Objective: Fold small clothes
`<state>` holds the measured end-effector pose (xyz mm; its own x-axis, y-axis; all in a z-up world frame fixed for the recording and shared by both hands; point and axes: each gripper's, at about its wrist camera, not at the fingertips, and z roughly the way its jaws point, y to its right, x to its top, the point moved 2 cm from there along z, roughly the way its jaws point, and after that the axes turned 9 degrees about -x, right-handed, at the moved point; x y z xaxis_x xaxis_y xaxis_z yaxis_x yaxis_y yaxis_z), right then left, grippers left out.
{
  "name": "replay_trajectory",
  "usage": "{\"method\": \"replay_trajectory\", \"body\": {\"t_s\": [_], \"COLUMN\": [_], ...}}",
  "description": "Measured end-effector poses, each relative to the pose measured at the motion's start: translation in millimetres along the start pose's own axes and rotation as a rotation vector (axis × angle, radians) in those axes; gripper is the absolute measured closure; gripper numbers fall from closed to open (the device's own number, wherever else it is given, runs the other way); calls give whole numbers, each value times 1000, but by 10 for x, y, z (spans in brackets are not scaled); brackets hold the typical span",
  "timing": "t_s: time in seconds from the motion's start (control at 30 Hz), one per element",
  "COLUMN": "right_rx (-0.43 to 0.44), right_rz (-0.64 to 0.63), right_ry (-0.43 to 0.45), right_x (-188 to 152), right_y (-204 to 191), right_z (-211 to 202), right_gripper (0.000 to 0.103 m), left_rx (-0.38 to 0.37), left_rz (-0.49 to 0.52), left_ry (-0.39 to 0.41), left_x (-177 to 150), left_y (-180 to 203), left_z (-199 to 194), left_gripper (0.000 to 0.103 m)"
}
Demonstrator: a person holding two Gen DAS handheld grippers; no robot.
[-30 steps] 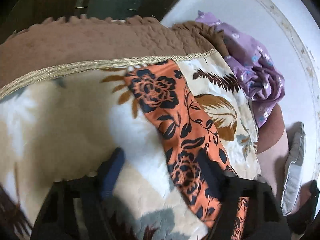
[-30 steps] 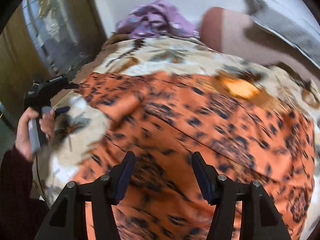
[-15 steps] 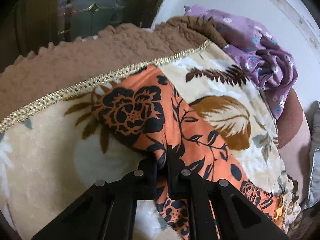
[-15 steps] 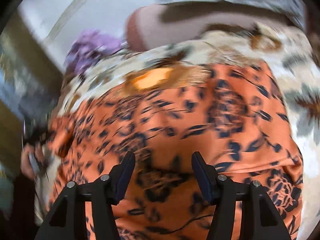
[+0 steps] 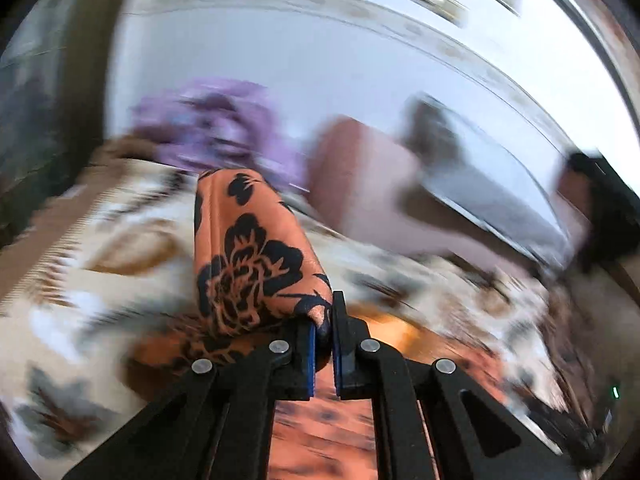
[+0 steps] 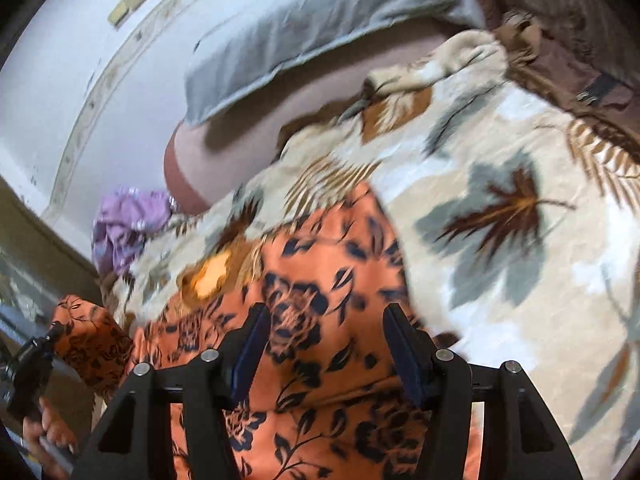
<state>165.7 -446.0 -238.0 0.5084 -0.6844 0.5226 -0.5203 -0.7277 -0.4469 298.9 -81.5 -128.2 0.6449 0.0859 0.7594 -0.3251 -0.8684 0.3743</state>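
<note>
I can read no brand, label or writing anywhere in either view; the left one is too smeared, and the pale plates on the wall (image 6: 130, 2) show no text I can make out. My left gripper (image 5: 324, 344) has its blue pads pressed together on a fold of the orange garment (image 5: 248, 256); that pinched corner stands up off the bed as a rounded ridge in front of the jaws. The cloth is a smooth orange fabric printed with dark navy flowers, leaves and thin stems. In the right view most of it lies spread flat on the leaf-patterned blanket (image 6: 500, 220), under and ahead of my right gripper (image 6: 324, 344); those jaws stand spread apart over the fabric, and the pads pinch nothing. At the lower left edge of that view a hand (image 6: 48, 428) grips the other tool's handle, with the raised orange corner beside it. A purple garment (image 6: 128, 224) sits bunched at the blanket's far end, near a grey pillow (image 6: 304, 32).
</note>
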Motion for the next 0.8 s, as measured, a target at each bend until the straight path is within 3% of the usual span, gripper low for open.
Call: {"method": "replay_trajectory", "body": {"t_s": [0.2,0.33,0.37,0.5,0.57,0.63,0.73,0.8], "right_rx": [33,95,107,120,123,132,158,202], "right_rz": [84,115,113,60,6,-67,-189,-277], "right_ry": [4,-21,-32,-76,-82,-72,-59,-43], "right_x": [156,179,169,79,16,-63,-232,-361], "right_y": [240,281,269,99,-41,-217,-536,-787], "right_z": [-59,-52,-34,69,86,60,2,-54], "right_gripper": [41,40,36,35,35,35,35,35], "left_rx": [-128,-145,-142,-107,-51,20,191,251], "left_rz": [172,243,252,302,322,313,258,218], "left_ry": [-275,-438,-435,-288,-197,-155,-170,-191], "left_x": [-789,-1257,-1279,-1083,-950,-833,-787,-830], "left_y": [1145,1336,1298,988,791,522,4,-250], "left_z": [765,906,850,380,158,31,77,125], "left_gripper": [94,77,72,31,28,28,28,28]}}
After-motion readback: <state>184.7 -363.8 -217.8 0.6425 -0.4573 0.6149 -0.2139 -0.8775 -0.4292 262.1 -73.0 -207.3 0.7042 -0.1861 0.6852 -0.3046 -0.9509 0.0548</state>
